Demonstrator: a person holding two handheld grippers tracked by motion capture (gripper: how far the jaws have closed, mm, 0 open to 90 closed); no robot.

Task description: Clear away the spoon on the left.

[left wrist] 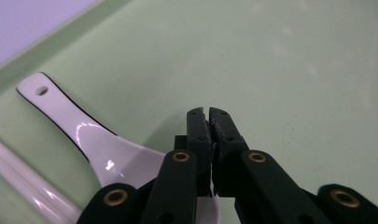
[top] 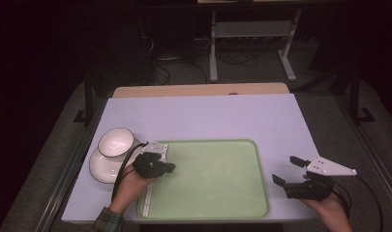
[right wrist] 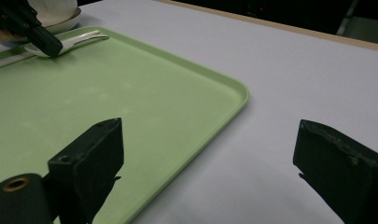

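Left tongs [left wrist: 208, 116] low over green tray [top: 218, 179], left edge of high view; jaws pressed together, tips bare. White spoon [left wrist: 91, 140] lies beside and under them, bowl running beneath jaw bodies; whether pinched there, cannot tell. Likely placing spoon on tray.

Spoon: glossy white ceramic, dark rim line, hole in handle end, handle pointing upper left in left gripper view.

Right tongs [top: 286, 170] wide open, empty, over worktop [top: 208, 116] just right of tray, lower right of high view, probably waiting.

Bowl [top: 115, 142] on saucer [top: 104, 169] left of tray.

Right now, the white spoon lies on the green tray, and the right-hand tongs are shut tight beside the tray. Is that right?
Not quite. The right tongs are wide open, as the right gripper view shows. The white spoon does lie on the green tray, and those tongs do sit beside it.
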